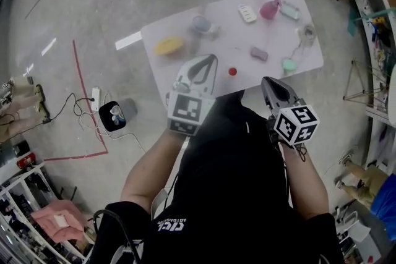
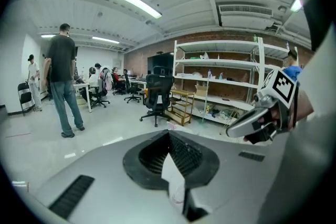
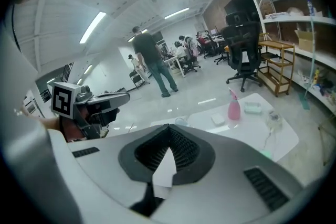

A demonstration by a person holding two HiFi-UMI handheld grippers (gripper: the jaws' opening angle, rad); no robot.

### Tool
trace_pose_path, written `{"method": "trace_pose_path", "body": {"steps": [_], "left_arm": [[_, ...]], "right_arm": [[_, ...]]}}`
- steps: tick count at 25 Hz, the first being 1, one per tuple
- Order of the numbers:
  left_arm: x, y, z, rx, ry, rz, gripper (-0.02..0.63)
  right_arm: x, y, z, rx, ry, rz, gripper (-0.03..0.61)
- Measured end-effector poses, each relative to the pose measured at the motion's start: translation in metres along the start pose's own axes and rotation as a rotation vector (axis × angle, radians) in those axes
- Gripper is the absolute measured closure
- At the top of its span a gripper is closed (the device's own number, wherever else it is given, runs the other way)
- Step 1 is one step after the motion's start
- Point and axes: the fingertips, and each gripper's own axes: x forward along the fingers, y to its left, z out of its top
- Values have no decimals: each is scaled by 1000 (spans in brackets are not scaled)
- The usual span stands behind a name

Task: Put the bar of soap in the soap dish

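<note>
Both grippers are raised in front of the person, short of the white table [image 1: 179, 26], and touch nothing. My left gripper [image 1: 210, 60] is shut and empty; in the left gripper view its jaws [image 2: 169, 135] meet at the tip and look out into the room. My right gripper [image 1: 267, 83] is also shut and empty, its jaws [image 3: 168, 128] closed. A small mauve bar [image 1: 259, 54] lies mid-table. A white ridged piece [image 1: 247, 13] lies at the far side, and a yellow dish [image 1: 168, 45] sits at the table's left. Which piece is the soap dish I cannot tell.
Also on the table are a pink spray bottle [image 1: 270, 8], a pale green box [image 1: 289, 11], a bluish bowl [image 1: 201, 24], a glass item [image 1: 307, 32], a green lump [image 1: 289, 64] and a red dot [image 1: 232, 71]. Shelves [image 2: 231, 76], office chairs and a standing person [image 2: 62, 78] are beyond.
</note>
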Motion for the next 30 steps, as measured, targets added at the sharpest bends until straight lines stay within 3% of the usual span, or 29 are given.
{"method": "trace_pose_path", "body": {"steps": [5, 11, 16, 25, 30], "left_arm": [[-24, 1, 16, -96, -24, 19, 603], [-38, -1, 42, -71, -44, 74, 603], [-39, -1, 63, -103, -68, 142, 603], [-47, 1, 83, -136, -77, 202, 603], [-51, -4, 90, -177, -75, 187, 603]], "right_arm": [[-3, 10, 14, -27, -20, 2, 565], [-23, 8, 38, -65, -65, 27, 565], [-41, -6, 54, -91, -73, 40, 565], [-61, -4, 71, -100, -95, 63, 565], [-69, 2, 77, -108, -112, 74, 565]]}}
